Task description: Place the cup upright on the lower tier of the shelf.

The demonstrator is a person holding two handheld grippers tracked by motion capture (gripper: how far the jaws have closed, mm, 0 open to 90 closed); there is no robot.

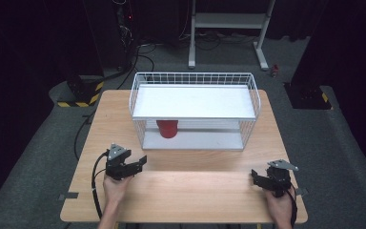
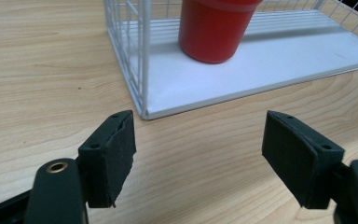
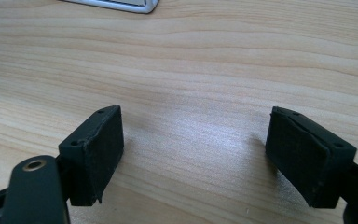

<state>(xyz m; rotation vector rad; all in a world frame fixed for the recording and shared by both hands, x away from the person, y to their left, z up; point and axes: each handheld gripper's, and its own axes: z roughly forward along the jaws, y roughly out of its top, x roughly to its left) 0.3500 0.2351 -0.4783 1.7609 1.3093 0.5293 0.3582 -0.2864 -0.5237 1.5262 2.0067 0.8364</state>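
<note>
A red cup [image 1: 167,129] stands on the lower white board of a white wire basket [image 1: 193,74] at the back middle of the wooden table [image 1: 195,191], under the basket's upper white shelf. In the left gripper view the cup [image 2: 214,28] sits just behind the basket's near left corner [image 2: 142,100]. My left gripper [image 1: 139,164] rests at the front left and points toward the basket. Its jaws stand apart over bare wood with nothing between them [image 2: 198,154]. My right gripper [image 1: 255,175] sits at the front right, open over bare wood [image 3: 193,154].
The basket's front side is open toward me. A white metal stand [image 1: 228,21] rises behind the table. Black cables [image 1: 138,52] and yellow-striped bases [image 1: 78,98] lie on the grey floor. The basket's corner [image 3: 135,5] shows at the top of the right gripper view.
</note>
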